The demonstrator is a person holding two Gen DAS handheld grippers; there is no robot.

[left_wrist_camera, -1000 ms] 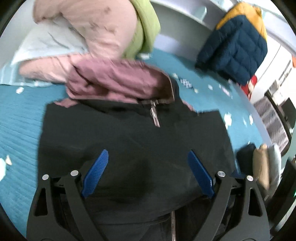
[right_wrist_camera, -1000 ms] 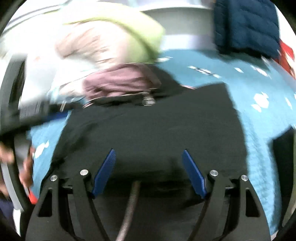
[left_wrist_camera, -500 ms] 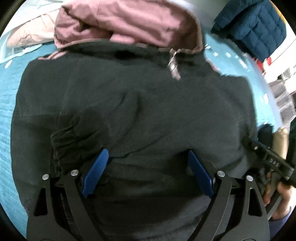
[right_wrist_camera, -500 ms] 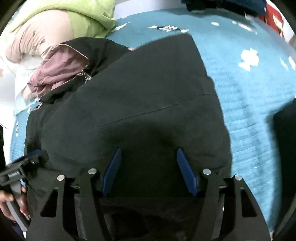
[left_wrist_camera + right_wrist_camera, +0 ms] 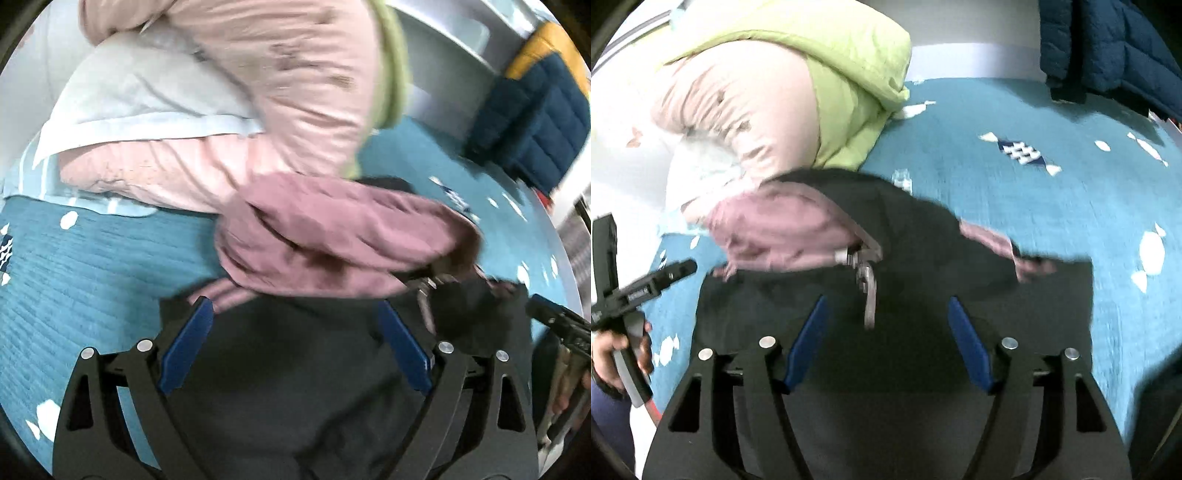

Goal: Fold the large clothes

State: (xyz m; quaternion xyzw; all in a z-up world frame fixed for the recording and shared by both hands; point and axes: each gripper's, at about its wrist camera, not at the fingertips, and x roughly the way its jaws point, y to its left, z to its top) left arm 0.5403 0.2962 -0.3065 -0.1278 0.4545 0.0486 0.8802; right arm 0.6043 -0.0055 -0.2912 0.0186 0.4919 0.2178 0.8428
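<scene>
— What's the surface under you?

— I'm over a bed with a teal bedspread [image 5: 1015, 206] dotted with small white and navy shapes. A pale wall [image 5: 975, 55] runs along the top of the right view.

— And the garment?

— The black jacket [image 5: 923, 350] lies spread on the bedspread in the lower middle of both views, its dusty-pink hood [image 5: 332, 236] bunched at its top edge and the metal zip pull [image 5: 870, 295] showing at the collar.

— Anything crowding it?

— A heap of a pale pink coat [image 5: 280, 96] and a lime-green one [image 5: 842, 81] fills the upper left, touching the hood. A navy padded jacket [image 5: 532, 122] with a yellow top sits at the upper right, well apart.

— The tongs?

— My left tongs [image 5: 295, 343] stand open above the black cloth, nothing pinched. My right tongs [image 5: 886, 339] have just been opening and are also empty, the zip pull showing between their fingers. In the right view my left hand [image 5: 620, 350] shows at the lower left edge. Both pictures are blurred.
</scene>
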